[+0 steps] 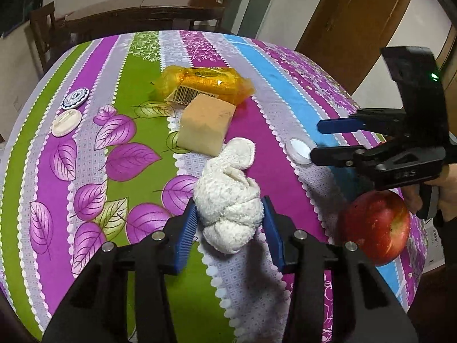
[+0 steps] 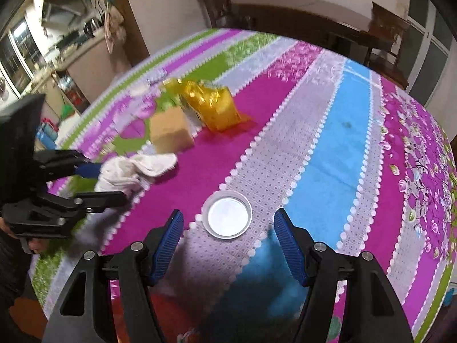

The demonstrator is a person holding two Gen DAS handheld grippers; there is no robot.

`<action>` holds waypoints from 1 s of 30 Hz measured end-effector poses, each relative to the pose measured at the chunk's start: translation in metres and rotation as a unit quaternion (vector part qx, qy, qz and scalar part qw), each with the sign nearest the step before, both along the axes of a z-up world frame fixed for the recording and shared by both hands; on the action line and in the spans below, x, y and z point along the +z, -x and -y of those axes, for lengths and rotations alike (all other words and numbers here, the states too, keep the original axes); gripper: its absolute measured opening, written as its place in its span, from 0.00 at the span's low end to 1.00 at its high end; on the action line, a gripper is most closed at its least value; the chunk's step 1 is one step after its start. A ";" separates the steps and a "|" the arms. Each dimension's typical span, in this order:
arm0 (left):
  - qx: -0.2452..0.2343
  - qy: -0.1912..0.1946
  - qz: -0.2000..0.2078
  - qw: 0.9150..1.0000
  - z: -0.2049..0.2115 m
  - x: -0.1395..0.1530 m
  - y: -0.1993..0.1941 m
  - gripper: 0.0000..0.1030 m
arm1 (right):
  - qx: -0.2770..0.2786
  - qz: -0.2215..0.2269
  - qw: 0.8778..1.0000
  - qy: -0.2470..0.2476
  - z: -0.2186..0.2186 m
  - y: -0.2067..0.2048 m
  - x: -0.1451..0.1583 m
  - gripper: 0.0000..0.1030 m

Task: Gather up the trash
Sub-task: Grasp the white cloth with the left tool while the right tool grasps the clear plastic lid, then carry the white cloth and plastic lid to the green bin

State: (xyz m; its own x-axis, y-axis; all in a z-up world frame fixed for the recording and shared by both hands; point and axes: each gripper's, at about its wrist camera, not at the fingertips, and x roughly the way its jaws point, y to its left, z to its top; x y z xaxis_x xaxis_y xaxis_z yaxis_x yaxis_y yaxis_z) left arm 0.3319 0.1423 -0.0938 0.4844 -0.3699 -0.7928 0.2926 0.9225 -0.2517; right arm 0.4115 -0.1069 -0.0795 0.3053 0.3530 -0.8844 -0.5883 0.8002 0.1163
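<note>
My left gripper (image 1: pixel 230 214) is shut on a crumpled white towel (image 1: pixel 228 191), its blue pads pressing both sides near the table; it also shows in the right wrist view (image 2: pixel 98 181) with the towel (image 2: pixel 134 168). My right gripper (image 2: pixel 228 223) is open and empty, just short of a white round lid (image 2: pixel 228 217); in the left wrist view the right gripper (image 1: pixel 317 140) hovers by the lid (image 1: pixel 300 150). A yellow plastic wrapper (image 1: pixel 205 84) and a tan sponge block (image 1: pixel 207 124) lie beyond the towel.
A red apple (image 1: pixel 377 227) sits at the table's right edge below the right gripper. Two round caps (image 1: pixel 67 118) lie at the far left. The striped tablecloth (image 1: pixel 142 100) covers the table. A wooden table and chairs (image 1: pixel 137 14) stand behind.
</note>
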 end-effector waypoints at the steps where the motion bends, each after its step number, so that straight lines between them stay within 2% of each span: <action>1: -0.001 -0.005 0.002 1.000 0.002 0.000 0.000 0.41 | 0.003 -0.003 1.000 0.005 -0.002 -0.001 -0.003 0.66; 4: -0.002 -0.015 0.006 1.000 0.006 0.000 -0.001 0.41 | 0.011 0.000 1.000 0.026 -0.011 0.000 -0.011 0.63; 6: 0.001 -0.019 0.009 1.000 0.006 0.000 -0.002 0.41 | 0.016 0.013 0.999 0.047 -0.018 0.003 -0.013 0.47; 8: 0.004 -0.022 0.013 1.000 0.007 0.000 -0.001 0.41 | 0.019 0.018 0.998 0.051 -0.020 0.004 -0.012 0.40; 11: 0.011 -0.030 0.023 0.999 0.009 0.002 0.000 0.38 | 0.016 0.038 0.998 0.057 -0.020 0.008 -0.009 0.40; 15: 0.026 -0.040 0.049 0.998 0.012 0.010 0.009 0.37 | -0.002 0.069 0.997 0.027 -0.007 0.021 0.011 0.40; 19: 0.051 -0.050 0.098 0.993 0.019 0.032 0.031 0.37 | -0.029 0.123 0.992 -0.002 0.013 0.050 0.042 0.40; 26: 0.089 -0.054 0.195 0.975 0.056 0.074 0.090 0.37 | -0.086 0.230 0.968 -0.052 0.062 0.139 0.083 0.40; 30: 0.104 -0.037 0.234 0.966 0.080 0.091 0.122 0.37 | -0.128 0.274 0.950 -0.076 0.090 0.191 0.096 0.40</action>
State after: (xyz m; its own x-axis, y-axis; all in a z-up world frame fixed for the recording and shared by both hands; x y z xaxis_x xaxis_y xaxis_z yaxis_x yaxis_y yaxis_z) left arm 0.2096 0.0627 -0.0032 0.8542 -0.1764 -0.4891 0.1652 0.9840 -0.0665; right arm 0.2207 -0.1969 0.0166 0.7988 0.3154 -0.5123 -0.3815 0.9240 -0.0260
